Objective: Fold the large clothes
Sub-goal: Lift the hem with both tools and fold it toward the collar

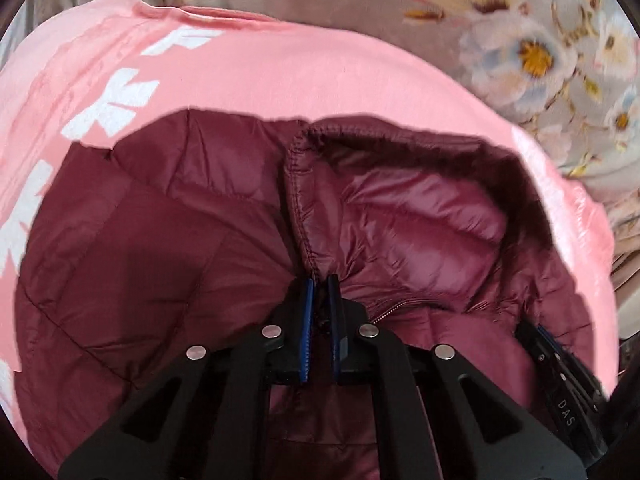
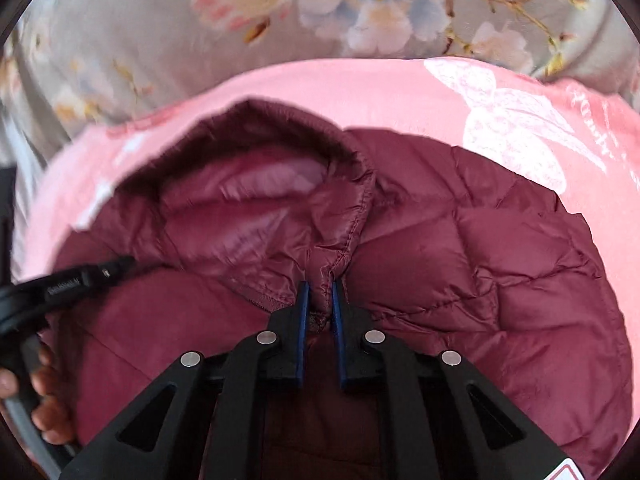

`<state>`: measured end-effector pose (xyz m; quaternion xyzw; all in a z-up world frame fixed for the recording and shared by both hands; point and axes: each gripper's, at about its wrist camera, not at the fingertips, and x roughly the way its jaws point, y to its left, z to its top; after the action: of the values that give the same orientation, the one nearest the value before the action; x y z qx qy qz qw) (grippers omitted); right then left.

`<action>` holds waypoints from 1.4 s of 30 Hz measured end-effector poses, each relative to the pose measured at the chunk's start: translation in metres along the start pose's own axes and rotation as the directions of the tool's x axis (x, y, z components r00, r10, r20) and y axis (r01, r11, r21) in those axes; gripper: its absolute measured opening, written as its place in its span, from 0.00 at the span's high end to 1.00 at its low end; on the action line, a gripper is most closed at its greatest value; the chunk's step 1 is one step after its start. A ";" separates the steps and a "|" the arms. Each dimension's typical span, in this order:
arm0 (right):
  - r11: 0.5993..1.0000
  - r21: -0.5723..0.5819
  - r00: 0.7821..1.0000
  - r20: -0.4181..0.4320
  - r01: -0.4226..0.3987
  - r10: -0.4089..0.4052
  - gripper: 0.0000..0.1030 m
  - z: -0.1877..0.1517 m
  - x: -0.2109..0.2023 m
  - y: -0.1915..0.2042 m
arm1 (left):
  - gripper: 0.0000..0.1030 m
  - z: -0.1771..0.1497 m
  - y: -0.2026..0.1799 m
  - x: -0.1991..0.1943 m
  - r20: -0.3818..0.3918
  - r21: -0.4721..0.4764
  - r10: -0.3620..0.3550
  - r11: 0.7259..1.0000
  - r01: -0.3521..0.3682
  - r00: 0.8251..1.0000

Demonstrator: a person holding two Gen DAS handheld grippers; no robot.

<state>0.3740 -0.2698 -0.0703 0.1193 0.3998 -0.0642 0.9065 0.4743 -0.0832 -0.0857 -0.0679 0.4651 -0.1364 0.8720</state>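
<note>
There, the left gripper and right gripper each pinched the jacket at the base of its hood, the jacket lying on a pink sheet near its edge, over floral bedding.

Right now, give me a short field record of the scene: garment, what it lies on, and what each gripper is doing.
garment: maroon quilted puffer jacket, hood lying open
under it: pink sheet with white print, on a floral cover
left gripper: shut on the jacket at the stitched hood edge, near the zipper
right gripper: shut on the jacket at the opposite hood edge
fingers: blue pads pinch a ridge of fabric
person: a hand shows at the left edge of the right wrist view
fold: not yet made
</note>
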 end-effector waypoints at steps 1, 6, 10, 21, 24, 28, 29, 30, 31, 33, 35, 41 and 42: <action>1.000 -0.017 1.000 0.004 0.014 -0.014 0.91 -0.001 0.001 0.003 | 0.94 -0.003 0.000 0.002 0.015 0.017 0.009 1.000 -0.009 1.000; 1.000 -0.014 1.000 -0.005 -0.012 0.012 0.90 0.001 0.000 -0.003 | 0.92 -0.008 -0.003 0.002 0.052 0.065 0.034 0.997 -0.037 0.998; 0.997 0.048 0.998 0.002 -0.064 0.064 0.86 0.001 -0.028 -0.018 | 0.89 -0.002 0.018 -0.018 0.055 -0.003 -0.045 0.999 0.046 0.997; 0.897 0.343 0.954 0.210 -0.278 0.215 0.63 0.073 -0.022 -0.048 | 0.54 0.084 0.047 -0.034 0.151 -0.385 -0.156 0.900 0.204 0.976; 0.866 0.399 0.949 0.218 -0.300 0.229 0.66 0.076 0.003 -0.050 | 0.56 0.091 0.049 -0.005 0.107 -0.457 -0.183 0.864 0.212 0.977; 0.924 0.314 0.976 0.088 -0.219 0.201 0.96 0.079 0.034 -0.036 | 0.74 0.080 0.044 0.022 0.011 -0.382 -0.120 0.917 0.115 0.993; 0.942 0.274 0.980 0.053 -0.197 0.189 0.97 0.077 0.037 -0.033 | 0.76 0.076 0.042 0.026 -0.011 -0.340 -0.098 0.936 0.089 0.995; 0.954 0.246 0.985 0.036 -0.173 0.170 0.98 0.071 0.037 -0.033 | 0.77 0.072 0.043 0.027 -0.021 -0.307 -0.085 0.949 0.074 0.996; 0.967 0.217 0.991 0.013 -0.130 0.131 0.99 0.068 0.039 -0.033 | 0.77 0.070 0.042 0.028 -0.028 -0.269 -0.070 0.961 0.060 0.997; 0.979 0.185 0.995 -0.023 -0.090 0.096 1.00 0.064 0.045 -0.036 | 0.77 0.063 0.036 0.029 -0.029 -0.168 -0.028 0.985 0.023 0.999; 0.987 0.147 0.996 -0.045 -0.064 0.071 1.00 0.061 0.048 -0.033 | 0.77 0.058 0.028 0.030 -0.017 -0.076 0.027 0.997 -0.029 0.999; 0.982 -0.091 0.986 -0.018 0.163 -0.165 1.00 0.050 0.055 0.008 | 0.77 0.040 -0.001 0.033 0.085 0.075 0.188 0.978 -0.194 0.979; 0.972 -0.122 0.980 -0.004 0.199 -0.201 1.00 0.047 0.057 0.014 | 0.77 0.038 -0.002 0.033 0.097 0.077 0.192 0.977 -0.200 0.977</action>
<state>0.4491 -0.2704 -0.0797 0.0237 0.4205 -0.1296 0.8977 0.5232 -0.0950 -0.0901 0.0103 0.4238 -0.0666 0.9033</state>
